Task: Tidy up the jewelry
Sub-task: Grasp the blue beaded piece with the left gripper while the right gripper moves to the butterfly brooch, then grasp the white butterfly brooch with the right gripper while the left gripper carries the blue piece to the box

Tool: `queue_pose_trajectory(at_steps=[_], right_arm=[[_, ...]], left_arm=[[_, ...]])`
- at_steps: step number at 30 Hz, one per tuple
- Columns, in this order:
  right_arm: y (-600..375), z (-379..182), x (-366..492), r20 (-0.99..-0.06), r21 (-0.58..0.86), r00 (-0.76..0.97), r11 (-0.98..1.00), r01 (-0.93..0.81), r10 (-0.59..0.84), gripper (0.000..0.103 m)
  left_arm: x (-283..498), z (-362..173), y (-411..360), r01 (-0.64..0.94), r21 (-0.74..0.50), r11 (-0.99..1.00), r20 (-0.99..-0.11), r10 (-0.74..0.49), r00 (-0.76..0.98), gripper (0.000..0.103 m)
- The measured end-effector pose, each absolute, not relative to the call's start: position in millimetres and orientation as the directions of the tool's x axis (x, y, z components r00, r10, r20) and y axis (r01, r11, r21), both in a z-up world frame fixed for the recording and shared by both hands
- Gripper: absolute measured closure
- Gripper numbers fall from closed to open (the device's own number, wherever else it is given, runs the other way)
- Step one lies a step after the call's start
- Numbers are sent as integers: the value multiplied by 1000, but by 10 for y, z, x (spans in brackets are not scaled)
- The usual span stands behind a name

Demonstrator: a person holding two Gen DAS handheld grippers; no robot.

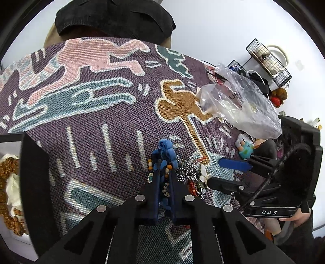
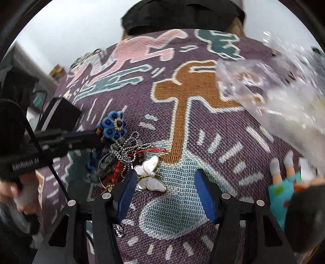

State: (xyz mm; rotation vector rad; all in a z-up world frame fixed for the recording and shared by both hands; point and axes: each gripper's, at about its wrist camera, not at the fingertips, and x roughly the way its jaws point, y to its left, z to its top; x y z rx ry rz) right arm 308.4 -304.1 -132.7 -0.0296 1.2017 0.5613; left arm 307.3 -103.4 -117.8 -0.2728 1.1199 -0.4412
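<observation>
A tangled pile of jewelry (image 2: 124, 160) lies on the patterned woven cloth (image 2: 182, 130): chains, red beads, a mother-of-pearl butterfly brooch (image 2: 150, 174). My left gripper (image 1: 164, 162) is shut on a blue flower bead piece (image 1: 165, 151), which also shows in the right wrist view (image 2: 113, 126), at the pile's left side. My right gripper (image 2: 164, 182) is open, its left finger touching the butterfly brooch. It also shows in the left wrist view (image 1: 225, 172).
A crumpled clear plastic bag (image 1: 239, 101) lies at the right on the cloth. A small doll in teal (image 2: 284, 186) lies at the right edge. Wire baskets (image 1: 268, 61) and a black cap (image 1: 113, 18) sit at the back.
</observation>
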Motion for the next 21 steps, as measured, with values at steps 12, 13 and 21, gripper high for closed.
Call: queue_pose_trajectory(at_steps=[12,13,21], right_arm=[[-2749,-1350,3057,-892,178,236,779,-601,386,43],[-2740,-1352,3051,-890,176,239,776,-605,388,45],[-2662,-1353,3016,-882,139,259,743,-655,394,74]], left_arm=[[3108,-1022,-773,122,-395,911,-826,-410,387,95],[3106,-1001,-735,109,-388,915,-829,-398,392,95],[3062,-848,-526,41,-345,938,-841,-328,431,95]])
